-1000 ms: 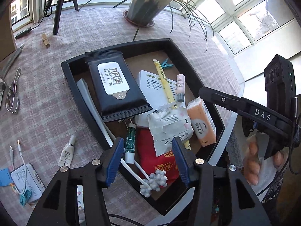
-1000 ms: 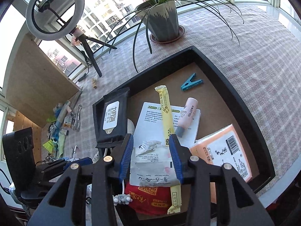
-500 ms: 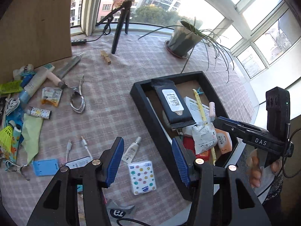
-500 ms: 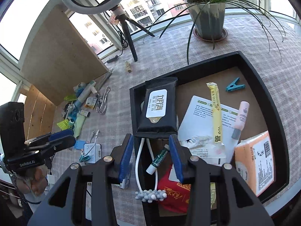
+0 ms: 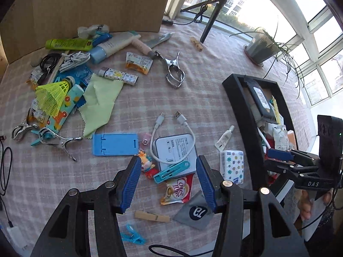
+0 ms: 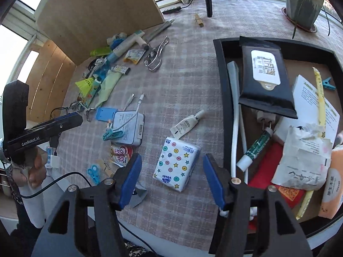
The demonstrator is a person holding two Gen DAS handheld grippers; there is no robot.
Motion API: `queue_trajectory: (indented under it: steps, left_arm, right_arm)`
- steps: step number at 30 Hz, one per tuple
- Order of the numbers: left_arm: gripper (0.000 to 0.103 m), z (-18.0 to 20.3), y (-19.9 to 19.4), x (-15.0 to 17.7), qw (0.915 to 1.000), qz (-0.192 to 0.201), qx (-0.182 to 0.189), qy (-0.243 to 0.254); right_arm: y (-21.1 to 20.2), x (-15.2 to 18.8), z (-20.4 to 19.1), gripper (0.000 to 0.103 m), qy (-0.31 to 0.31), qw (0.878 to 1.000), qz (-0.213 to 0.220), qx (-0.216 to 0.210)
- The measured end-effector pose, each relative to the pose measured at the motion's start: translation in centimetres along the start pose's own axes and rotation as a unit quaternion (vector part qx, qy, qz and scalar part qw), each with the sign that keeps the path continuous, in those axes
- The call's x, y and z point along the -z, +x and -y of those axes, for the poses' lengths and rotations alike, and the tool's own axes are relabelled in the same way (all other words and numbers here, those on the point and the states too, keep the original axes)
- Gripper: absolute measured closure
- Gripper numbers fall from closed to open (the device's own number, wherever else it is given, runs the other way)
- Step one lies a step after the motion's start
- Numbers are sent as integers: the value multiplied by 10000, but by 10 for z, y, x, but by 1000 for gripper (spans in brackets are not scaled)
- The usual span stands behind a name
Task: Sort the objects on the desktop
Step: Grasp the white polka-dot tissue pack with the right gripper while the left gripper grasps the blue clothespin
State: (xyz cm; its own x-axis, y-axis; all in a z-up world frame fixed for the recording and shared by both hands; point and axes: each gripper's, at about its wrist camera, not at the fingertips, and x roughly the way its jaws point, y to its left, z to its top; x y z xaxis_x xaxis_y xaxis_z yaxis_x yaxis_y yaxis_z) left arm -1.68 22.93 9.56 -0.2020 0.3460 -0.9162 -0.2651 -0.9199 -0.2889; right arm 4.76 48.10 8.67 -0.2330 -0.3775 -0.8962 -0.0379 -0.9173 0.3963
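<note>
My left gripper (image 5: 168, 180) is open and empty above the checked tablecloth, over a teal clip (image 5: 171, 171), a white boxed drive (image 5: 175, 150) with a cable, and a coffee sachet (image 5: 176, 189). My right gripper (image 6: 171, 175) hangs over a star-patterned tissue pack (image 6: 176, 163). Its jaws are opening; the pack lies on the cloth between the fingers, and the pads do not press it. To the right stands the black tray (image 6: 223, 85), holding a black wipes pack (image 6: 265, 75), papers, tubes and an orange tissue pack. Each gripper shows side-on in the other's view.
A small white tube (image 6: 186, 125) lies beside the tray. A blue phone stand (image 5: 114, 144), metal clips, a green cloth, a shuttlecock and tubes crowd the left. A cardboard panel (image 5: 85, 6), a tripod leg (image 5: 211, 21) and a plant pot (image 6: 304, 4) stand at the back.
Both grippers have swung left, from above the tray's contents to above the loose items on the cloth. The right jaws now stand wider apart; the left ones look unchanged.
</note>
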Motion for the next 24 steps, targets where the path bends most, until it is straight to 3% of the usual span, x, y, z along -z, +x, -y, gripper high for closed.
queue_trajectory:
  steps: [5,13,24]
  left_arm:
    - [53,-9,17,17,9995,-284,-68,153]
    - [53,-40,14,61,9980,-469,-60,-426]
    - [53,-67,-6,112,9905,-384,-276,-1289]
  right_arm:
    - [24,10,-12,44,-3,9997,-216,139]
    - [41,12,-11,44,102,9985,-344,405]
    - [65,5,-9,44,186,9956,-567,729]
